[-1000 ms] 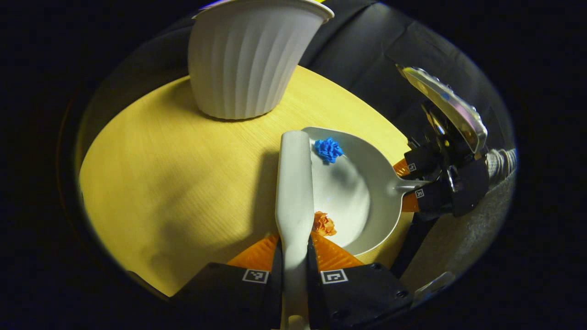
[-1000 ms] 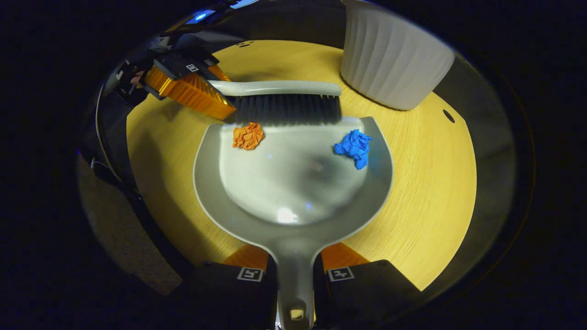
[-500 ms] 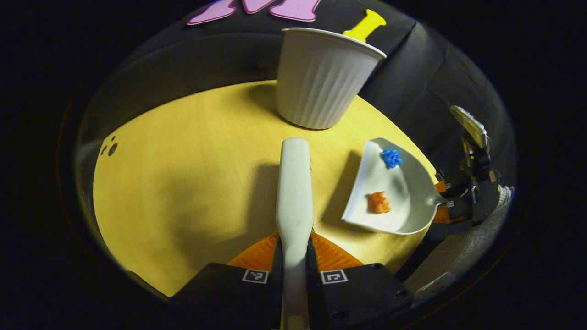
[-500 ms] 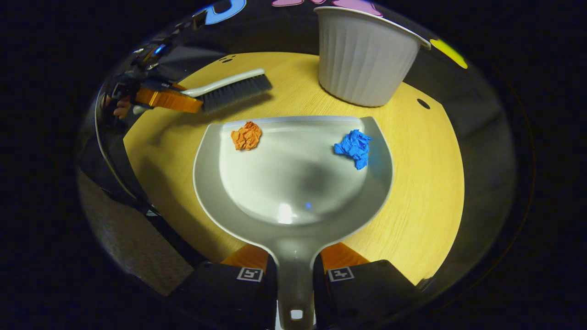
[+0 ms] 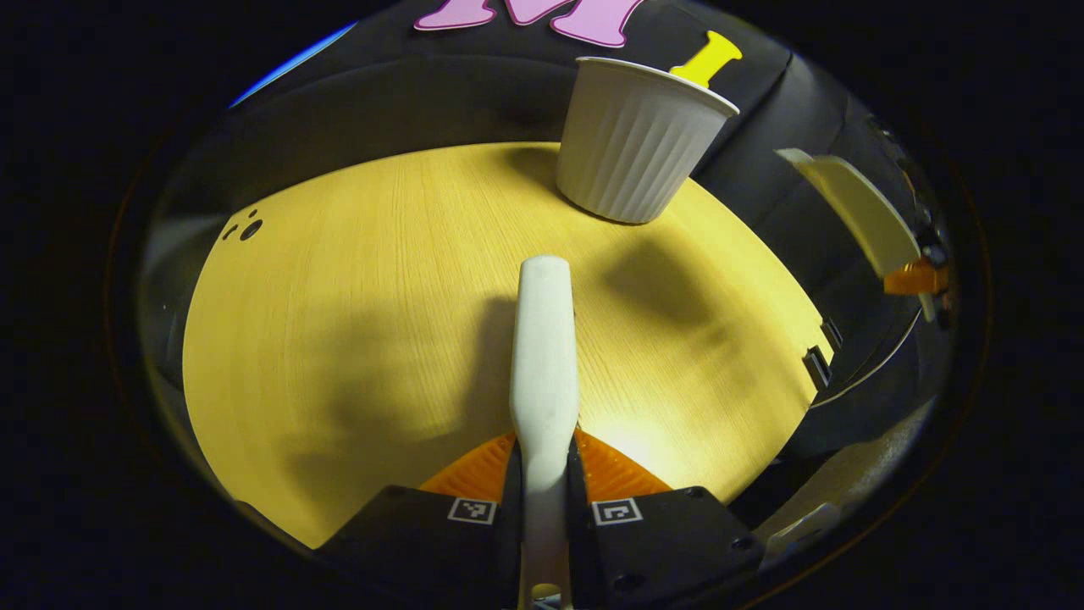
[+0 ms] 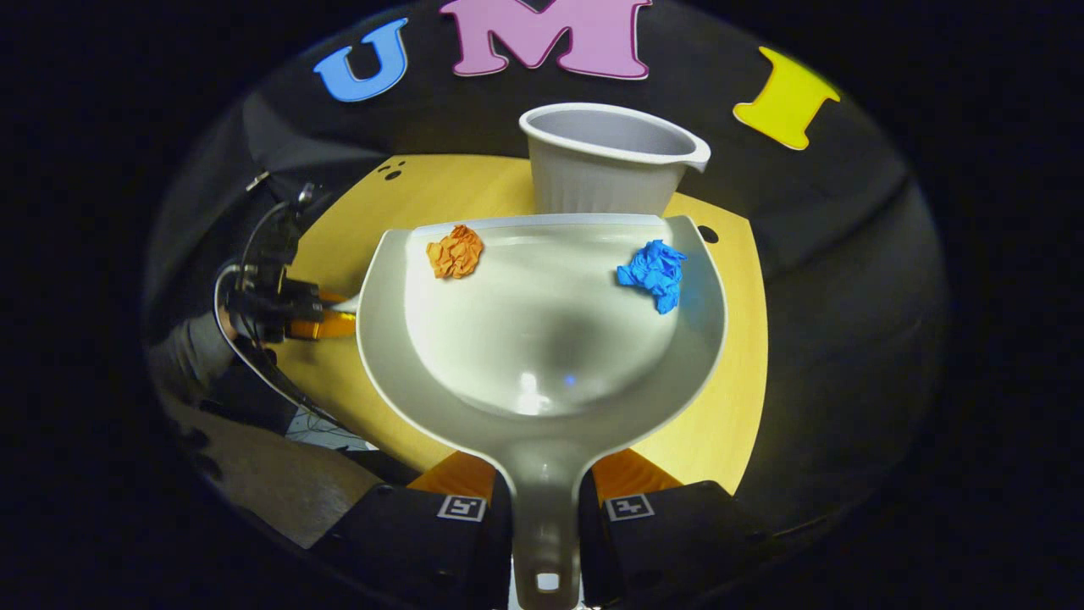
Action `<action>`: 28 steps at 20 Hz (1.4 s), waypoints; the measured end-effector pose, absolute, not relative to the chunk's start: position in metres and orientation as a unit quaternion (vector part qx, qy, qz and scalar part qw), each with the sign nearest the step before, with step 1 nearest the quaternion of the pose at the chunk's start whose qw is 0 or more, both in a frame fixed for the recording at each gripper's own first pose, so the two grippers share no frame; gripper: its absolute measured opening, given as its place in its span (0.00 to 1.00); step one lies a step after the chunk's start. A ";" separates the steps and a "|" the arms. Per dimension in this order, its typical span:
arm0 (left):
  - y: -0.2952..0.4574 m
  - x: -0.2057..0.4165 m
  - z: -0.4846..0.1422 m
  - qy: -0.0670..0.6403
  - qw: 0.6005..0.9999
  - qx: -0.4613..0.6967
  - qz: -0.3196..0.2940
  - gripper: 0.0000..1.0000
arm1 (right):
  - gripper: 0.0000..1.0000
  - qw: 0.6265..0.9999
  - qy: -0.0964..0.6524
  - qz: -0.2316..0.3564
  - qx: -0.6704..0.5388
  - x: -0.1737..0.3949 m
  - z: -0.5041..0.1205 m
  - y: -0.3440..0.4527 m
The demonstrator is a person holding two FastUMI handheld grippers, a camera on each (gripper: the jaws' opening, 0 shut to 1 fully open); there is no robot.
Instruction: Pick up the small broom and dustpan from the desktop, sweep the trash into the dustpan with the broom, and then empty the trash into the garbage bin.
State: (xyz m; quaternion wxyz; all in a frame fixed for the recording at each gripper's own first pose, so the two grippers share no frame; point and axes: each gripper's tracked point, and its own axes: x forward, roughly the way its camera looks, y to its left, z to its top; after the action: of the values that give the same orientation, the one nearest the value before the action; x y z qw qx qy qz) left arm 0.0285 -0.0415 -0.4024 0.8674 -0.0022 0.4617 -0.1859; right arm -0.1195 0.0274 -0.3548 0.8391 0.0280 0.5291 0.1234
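With the right tongs (image 6: 546, 508) clamped on the dustpan (image 6: 542, 339) handle, keep it level over the worktop (image 6: 728, 373) until past the garbage bin (image 6: 605, 161) rim, then tip forward slowly so both paper wads drop in, while the left tongs (image 5: 542, 508) hold the broom (image 5: 544, 356) aside.

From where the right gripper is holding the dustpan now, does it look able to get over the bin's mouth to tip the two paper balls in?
Probably yes. The right gripper holds the dustpan raised, its front edge toward the open bin, with nothing between them. The broom is off to the side.
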 end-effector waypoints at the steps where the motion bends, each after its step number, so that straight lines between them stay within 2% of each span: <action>1: -0.042 0.025 -0.402 0.461 0.867 -0.004 -0.187 0.25 | 0.36 0.843 0.525 0.117 0.026 -0.118 -0.355 0.028; 7: -0.038 0.013 -0.402 0.454 0.871 -0.011 -0.189 0.27 | 0.36 0.860 0.505 0.077 0.010 -0.114 -0.367 0.031; 8: -0.036 0.011 -0.402 0.453 0.871 -0.010 -0.190 0.27 | 0.40 0.860 0.505 0.070 0.000 -0.114 -0.367 0.031; 9: -0.036 0.009 -0.402 0.452 0.871 -0.008 -0.192 0.27 | 0.36 0.859 0.508 0.063 -0.010 -0.114 -0.368 0.031; 14: -0.030 -0.002 -0.403 0.450 0.871 -0.011 -0.196 0.27 | 0.36 0.847 0.527 0.040 -0.054 -0.117 -0.367 0.024; 16: -0.028 -0.006 -0.405 0.450 0.871 -0.011 -0.197 0.27 | 0.36 0.835 0.543 0.028 -0.083 -0.118 -0.367 0.018; 17: -0.027 -0.007 -0.405 0.450 0.871 -0.013 -0.197 0.27 | 0.40 0.828 0.551 0.023 -0.100 -0.118 -0.369 0.017; 18: -0.027 -0.007 -0.406 0.449 0.871 -0.015 -0.197 0.27 | 0.36 0.819 0.561 0.020 -0.119 -0.119 -0.368 0.015; 21: -0.027 -0.008 -0.407 0.447 0.872 -0.023 -0.197 0.27 | 0.36 0.787 0.588 0.012 -0.186 -0.122 -0.369 -0.002; 22: -0.027 -0.008 -0.409 0.447 0.872 -0.025 -0.197 0.27 | 0.40 0.776 0.591 0.010 -0.219 -0.120 -0.366 -0.007; 23: -0.029 -0.009 -0.409 0.447 0.872 -0.027 -0.197 0.27 | 0.36 0.765 0.593 0.010 -0.250 -0.122 -0.361 -0.012; 28: -0.032 -0.005 -0.410 0.447 0.871 -0.029 -0.200 0.27 | 0.36 0.722 0.608 0.028 -0.328 -0.130 -0.351 -0.029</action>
State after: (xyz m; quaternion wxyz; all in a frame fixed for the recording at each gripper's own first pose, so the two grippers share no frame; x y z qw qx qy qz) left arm -0.0046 -0.0315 -0.4105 0.8715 -0.0287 0.4469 -0.1999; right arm -0.1298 -0.0294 -0.3509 0.7223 -0.3281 0.6081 0.0278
